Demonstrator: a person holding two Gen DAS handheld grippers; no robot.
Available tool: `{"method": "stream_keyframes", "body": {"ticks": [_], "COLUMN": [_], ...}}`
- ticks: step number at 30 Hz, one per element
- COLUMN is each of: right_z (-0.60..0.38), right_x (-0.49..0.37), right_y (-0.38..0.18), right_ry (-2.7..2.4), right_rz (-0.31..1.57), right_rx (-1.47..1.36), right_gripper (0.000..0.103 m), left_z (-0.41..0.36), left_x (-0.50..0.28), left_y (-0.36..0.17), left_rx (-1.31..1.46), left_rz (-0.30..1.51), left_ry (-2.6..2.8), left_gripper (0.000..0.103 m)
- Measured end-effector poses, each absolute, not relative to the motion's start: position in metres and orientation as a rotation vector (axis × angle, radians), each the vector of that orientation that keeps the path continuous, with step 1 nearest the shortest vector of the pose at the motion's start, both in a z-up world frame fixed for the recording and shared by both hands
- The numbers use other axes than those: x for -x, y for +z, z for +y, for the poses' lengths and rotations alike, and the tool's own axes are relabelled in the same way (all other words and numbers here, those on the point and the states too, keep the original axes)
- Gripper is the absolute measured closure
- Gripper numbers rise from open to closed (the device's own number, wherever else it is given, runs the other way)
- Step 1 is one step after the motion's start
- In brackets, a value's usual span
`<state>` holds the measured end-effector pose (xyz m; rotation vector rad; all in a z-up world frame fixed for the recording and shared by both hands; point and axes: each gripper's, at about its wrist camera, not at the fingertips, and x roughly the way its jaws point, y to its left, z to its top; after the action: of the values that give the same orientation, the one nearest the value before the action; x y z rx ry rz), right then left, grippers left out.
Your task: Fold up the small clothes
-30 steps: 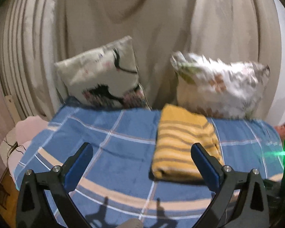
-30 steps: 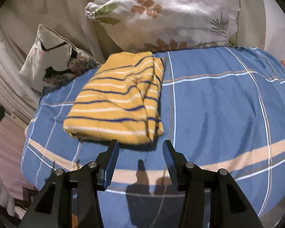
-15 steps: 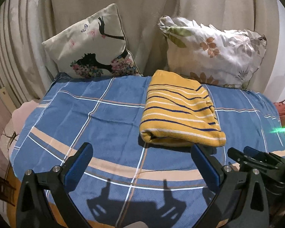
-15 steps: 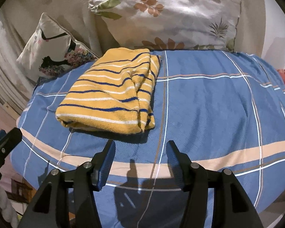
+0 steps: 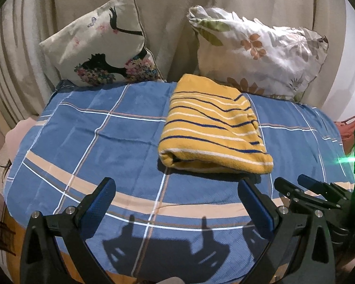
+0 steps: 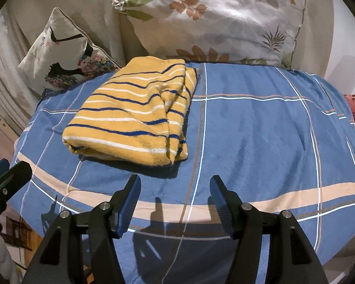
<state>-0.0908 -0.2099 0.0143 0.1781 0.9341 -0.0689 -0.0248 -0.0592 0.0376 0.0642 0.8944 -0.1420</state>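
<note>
Folding looks done to me, because the yellow striped cloth (image 5: 213, 127) lies in a neat thick packet with its edges tucked in. It sits on the blue checked bed cover (image 5: 101, 127), near the back, just in front of the leaf pillow (image 5: 260, 52). I think it is put there so it stays flat and out of the way. The picture pillow (image 5: 101, 45) leans beside it, on the left, against the curtain (image 5: 172, 11)

My left tongs (image 5: 177, 198) are spread wide and hold nothing. They hang low over the near part of the bed, apart from the cloth. I keep them open like this because there is nothing to pinch right now

My right tongs (image 6: 175, 196) are spread too, but not as wide, and they are empty as well. They point at the near edge of the cloth (image 6: 132, 116) and do not touch it. From the left camera I can see them poking in at the right side (image 5: 303, 189)

Both tongs throw dark shadows on the cover below them, so I judge they are up in the air, not pressing down

One side of the packet looks a bit bumpy where the layers meet. If I want it tidier, I could pat that side flat. I cannot see any other small clothes waiting on the bed
</note>
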Motion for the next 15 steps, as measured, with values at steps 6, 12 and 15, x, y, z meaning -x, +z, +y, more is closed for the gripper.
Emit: {"method": "stream_keyframes", "body": {"ticks": [6, 12, 15], "right_z": [-0.208, -0.202, -0.198], "right_x": [0.088, 0.083, 0.081], "right_y": [0.01, 0.008, 0.007], "right_ry": [-0.075, -0.07, -0.065], "right_rz": [0.949, 0.958, 0.963], "right_rx": [-0.171, -0.163, -0.156], "right_gripper": [0.037, 0.037, 0.037], "left_z": [-0.058, -0.051, -0.049], "left_x": [0.021, 0.017, 0.015], "left_y": [0.032, 0.029, 0.027], "left_rx": [-0.057, -0.037, -0.032], "left_rz": [0.918, 0.938, 0.944], "left_ry": [-0.149, -0.141, -0.137], "left_gripper": [0.0, 0.0, 0.0]}}
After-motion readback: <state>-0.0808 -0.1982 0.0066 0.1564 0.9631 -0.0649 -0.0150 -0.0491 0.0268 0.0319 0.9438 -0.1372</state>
